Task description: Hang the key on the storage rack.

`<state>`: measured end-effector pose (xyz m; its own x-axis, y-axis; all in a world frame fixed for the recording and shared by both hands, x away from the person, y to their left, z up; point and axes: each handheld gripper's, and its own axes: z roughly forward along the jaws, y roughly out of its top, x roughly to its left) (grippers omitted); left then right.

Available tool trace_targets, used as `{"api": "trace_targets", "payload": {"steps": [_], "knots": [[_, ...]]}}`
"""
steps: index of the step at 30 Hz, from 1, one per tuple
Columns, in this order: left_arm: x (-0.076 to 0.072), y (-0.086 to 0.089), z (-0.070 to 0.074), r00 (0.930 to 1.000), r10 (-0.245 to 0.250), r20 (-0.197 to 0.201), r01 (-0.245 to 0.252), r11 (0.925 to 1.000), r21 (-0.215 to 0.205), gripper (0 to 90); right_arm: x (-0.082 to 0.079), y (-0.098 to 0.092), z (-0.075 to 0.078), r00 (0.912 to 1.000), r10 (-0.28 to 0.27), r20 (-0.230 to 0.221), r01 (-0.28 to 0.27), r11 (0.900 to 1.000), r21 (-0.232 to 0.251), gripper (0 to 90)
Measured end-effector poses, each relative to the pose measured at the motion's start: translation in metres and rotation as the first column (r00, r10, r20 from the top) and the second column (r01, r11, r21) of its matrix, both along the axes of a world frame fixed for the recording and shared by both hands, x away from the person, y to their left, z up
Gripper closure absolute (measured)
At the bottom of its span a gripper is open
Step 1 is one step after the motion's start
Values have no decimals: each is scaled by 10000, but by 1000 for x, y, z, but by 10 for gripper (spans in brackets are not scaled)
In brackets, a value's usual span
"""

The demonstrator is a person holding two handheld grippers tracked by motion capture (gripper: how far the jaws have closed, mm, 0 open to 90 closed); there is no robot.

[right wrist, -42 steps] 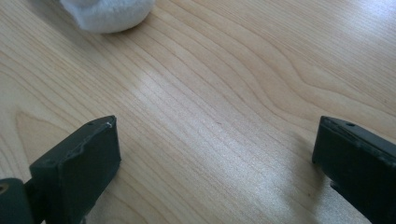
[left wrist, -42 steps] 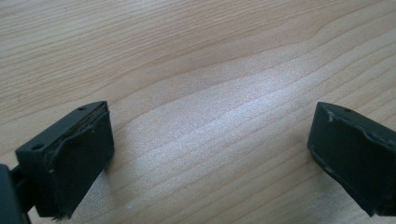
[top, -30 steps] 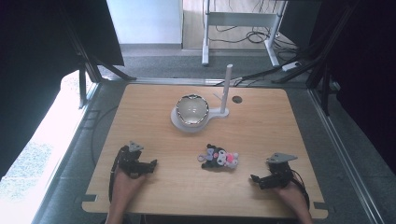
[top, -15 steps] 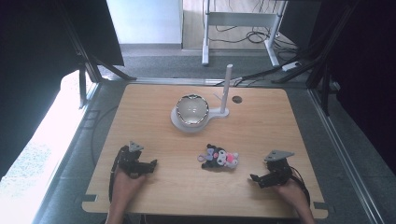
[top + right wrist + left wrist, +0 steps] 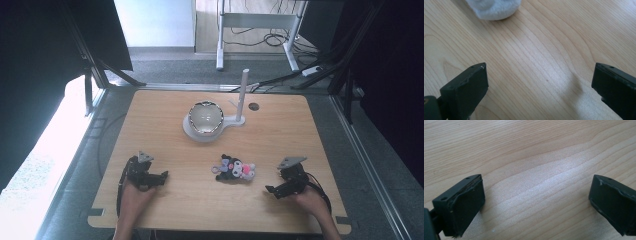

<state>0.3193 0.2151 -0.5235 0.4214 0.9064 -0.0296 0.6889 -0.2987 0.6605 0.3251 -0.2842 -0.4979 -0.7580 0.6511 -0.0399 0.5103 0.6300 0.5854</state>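
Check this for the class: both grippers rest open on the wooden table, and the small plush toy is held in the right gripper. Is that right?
Not quite. The plush toy is not held: it lies on the table between the two grippers, apart from the right gripper, whose jaws stand open over bare wood. The high view shows this. The left gripper is open too, as stated.

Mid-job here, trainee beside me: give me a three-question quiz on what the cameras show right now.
1. True or false: the left gripper is shut on the plush toy.
2. Which stands nearest the white post? A) the bowl B) the plush toy C) the right gripper
3. Fill in: in the right gripper view, between the open jaws lies only bare ____.

Key:
1. False; its jaws stand wide apart over bare table.
2. A
3. Wood; the toy's pale edge lies farther ahead.
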Motion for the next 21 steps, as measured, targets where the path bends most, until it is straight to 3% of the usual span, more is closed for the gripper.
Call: {"api": "trace_targets", "payload": {"steps": [15,21], "knots": [[0,0,0,10000,1,0,-1,10000,-2,2,20,16,11,9973,521,-515,-550,9969,-563,25],[0,0,0,10000,0,0,0,10000,-3,2,29,30,17,9923,841,-912,-940,9895,-1097,32]]}}
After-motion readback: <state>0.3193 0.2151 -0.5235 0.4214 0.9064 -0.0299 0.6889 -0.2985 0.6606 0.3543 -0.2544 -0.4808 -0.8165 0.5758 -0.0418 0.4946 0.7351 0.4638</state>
